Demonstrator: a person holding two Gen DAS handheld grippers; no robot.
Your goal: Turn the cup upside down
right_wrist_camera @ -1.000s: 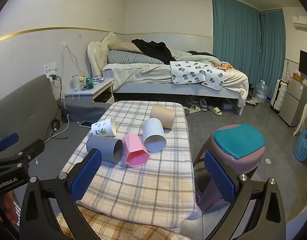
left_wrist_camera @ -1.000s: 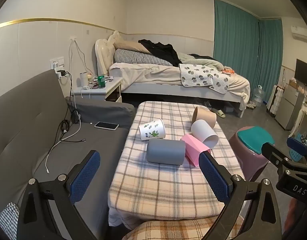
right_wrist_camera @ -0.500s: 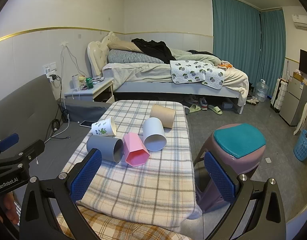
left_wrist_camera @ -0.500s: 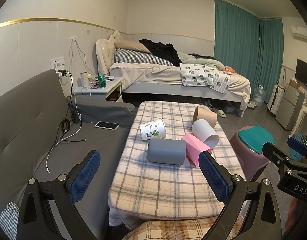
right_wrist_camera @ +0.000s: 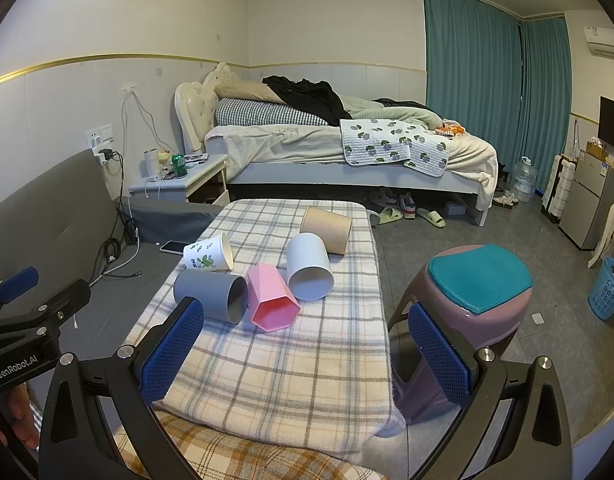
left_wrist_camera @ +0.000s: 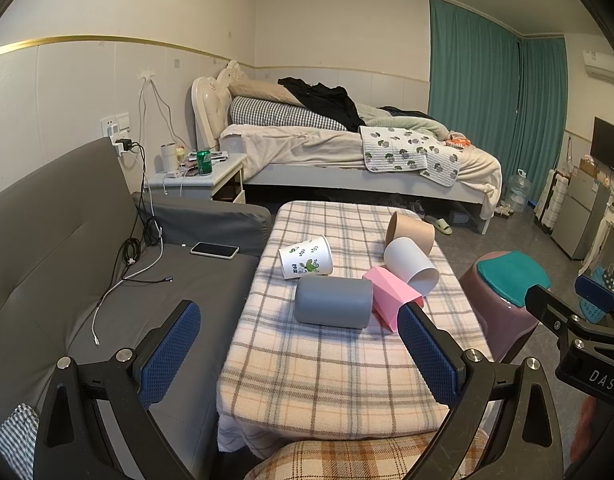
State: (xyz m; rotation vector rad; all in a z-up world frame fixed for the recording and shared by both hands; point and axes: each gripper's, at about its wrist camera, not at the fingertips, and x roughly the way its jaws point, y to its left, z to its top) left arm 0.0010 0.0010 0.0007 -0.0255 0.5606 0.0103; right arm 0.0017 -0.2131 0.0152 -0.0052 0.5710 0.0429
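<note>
Both tools, left tool (left_wrist_camera: 297, 354) and right tool (right_wrist_camera: 303, 354), gape wide, holding nothing, near the bench's (right_wrist_camera: 287, 376) near edge. Five cups lie sideways mid-bench; grey cup (right_wrist_camera: 211, 295) nearest.

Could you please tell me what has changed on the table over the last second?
Nothing visibly changed. The five cups, among them the gray cup and pink cup, lie on their sides as before, and the left gripper and right gripper hang open, holding nothing.

Even, dim indoor light, soft shadows, no glare. Both fisheye views sharp; strong barrel bending and black vignette at corners.
</note>
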